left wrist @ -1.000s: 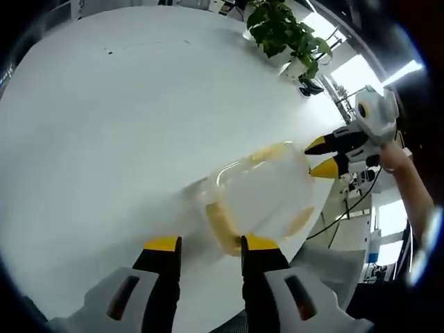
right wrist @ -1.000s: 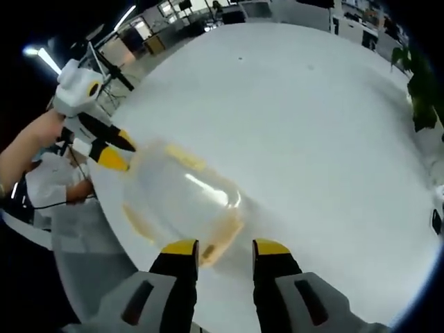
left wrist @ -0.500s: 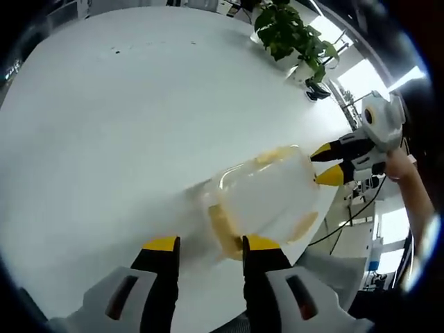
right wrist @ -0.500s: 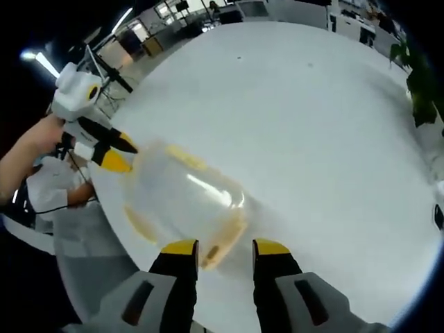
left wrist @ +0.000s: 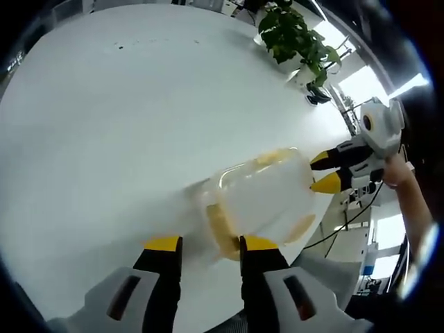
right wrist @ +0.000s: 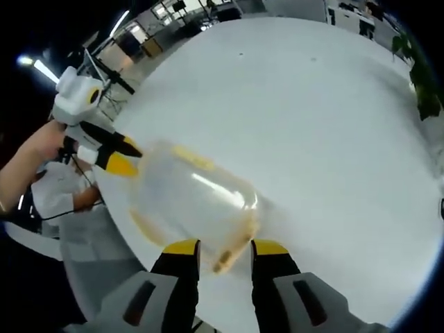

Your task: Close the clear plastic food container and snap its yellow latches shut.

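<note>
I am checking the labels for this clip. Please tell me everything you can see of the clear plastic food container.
The clear plastic food container is a rounded box of cloudy, see-through plastic with yellow latches along its sides. It lies on the white table near the edge. The left gripper and the right gripper stand at opposite ends, jaws apart. Whether the latches are snapped cannot be told.

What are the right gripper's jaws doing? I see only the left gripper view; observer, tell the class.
Observer: In the right gripper view, the right gripper has its jaws apart, with the near end of the container just ahead of them.
Operator: How does my left gripper look from that side?
Observer: The left gripper sits at the container's far end, its yellow tips pointing at the wall. A hand holds it from behind.
</note>
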Tool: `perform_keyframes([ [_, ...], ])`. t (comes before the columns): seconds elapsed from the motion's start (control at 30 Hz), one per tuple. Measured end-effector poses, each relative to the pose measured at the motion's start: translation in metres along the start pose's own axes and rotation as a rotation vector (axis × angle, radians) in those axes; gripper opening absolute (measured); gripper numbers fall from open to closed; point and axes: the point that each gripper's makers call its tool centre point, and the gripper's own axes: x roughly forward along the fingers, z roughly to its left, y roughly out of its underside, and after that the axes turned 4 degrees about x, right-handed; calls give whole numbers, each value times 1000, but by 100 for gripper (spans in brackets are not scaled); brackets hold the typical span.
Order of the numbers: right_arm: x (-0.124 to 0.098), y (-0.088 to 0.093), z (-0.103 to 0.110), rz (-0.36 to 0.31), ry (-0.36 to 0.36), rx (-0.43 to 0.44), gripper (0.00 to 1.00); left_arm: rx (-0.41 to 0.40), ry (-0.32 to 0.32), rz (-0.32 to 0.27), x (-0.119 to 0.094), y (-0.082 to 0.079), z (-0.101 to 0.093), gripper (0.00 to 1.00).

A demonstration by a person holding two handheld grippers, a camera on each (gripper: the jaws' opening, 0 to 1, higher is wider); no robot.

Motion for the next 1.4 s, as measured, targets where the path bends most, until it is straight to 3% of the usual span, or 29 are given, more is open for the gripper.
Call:
perform_keyframes([
  [0.13, 0, 0, -2, 0, -7, 7, 27, -42, 31, -23, -1, -3, -2, 38],
  [0.27, 1, 1, -2, -2, -17, 25, 27, -40, 35, -10, 5, 1, -5, 41],
  [0.5, 1, 1, -2, 3, -22, 39, 27, -92, 93, -10, 13, -2, -22, 34],
  [0.73, 1, 1, -1, 0, -21, 37, 27, -82, 71, -10, 7, 0, -14, 39],
  [0.87, 1, 1, -1, -1, -25, 38, 27, -146, 93, -24, 8, 4, -7, 42],
  [0.9, 1, 1, -1, 0, -25, 36, 27, -129, 108, -29, 8, 4, -9, 40],
  [0.93, 1, 1, -1, 0, -24, 36, 27, -94, 132, -72, 9, -1, -13, 38],
  [1.07, 1, 1, -1, 6, -22, 32, 27, -220, 165, -49, 13, 2, -20, 35],
  [1.2, 1, 1, -1, 7, -18, 27, 27, -234, 178, -30, 16, 0, -22, 32],
  [1.23, 1, 1, 0, 7, -17, 26, 27, -266, 213, -16, 15, -1, -29, 29],
  [1.27, 1, 1, 0, 8, -17, 25, 27, -271, 186, -7, 15, 1, -24, 30],
  [1.4, 1, 1, 0, 6, -18, 24, 27, -264, 174, -5, 10, -2, -23, 27],
])
